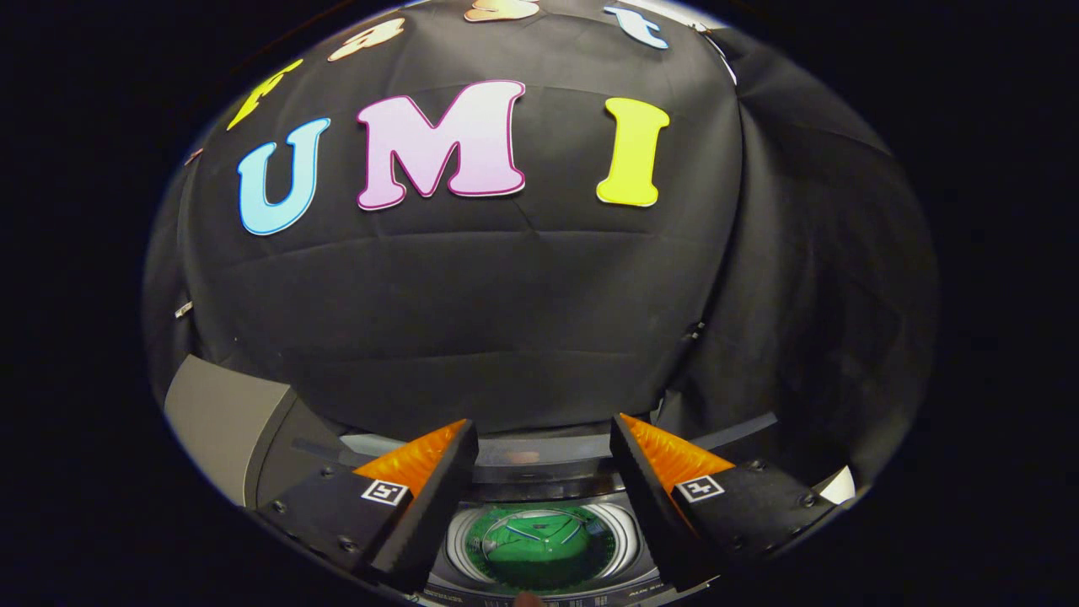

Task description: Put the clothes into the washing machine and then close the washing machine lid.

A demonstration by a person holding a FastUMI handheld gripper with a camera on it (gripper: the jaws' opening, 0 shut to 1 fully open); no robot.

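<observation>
My claw (544,455) is spread wide with nothing between its two wedge-shaped fingers, which have ridged inner faces and hard flat outer sides. Below and between the fingers I look down into the washing machine (539,539), a top-loader whose round drum (539,548) is open to me. The drum has a shiny ribbed metal wall and a green floor with a raised, smooth plate at the centre. I cannot make out any clothes inside; the drum looks bare. The lid (228,421), a flat grey panel with a matte surface, stands raised to the near left of the opening. Beyond the machine hangs soft, creased black cloth (506,320), the booth wall. My judgement is that either the clothes still need fetching or they lie hidden low in the drum. The risk from here is shutting the lid on an unfilled drum, or catching a finger on the rim or the raised lid's edge, since my claw hangs close above the opening.
</observation>
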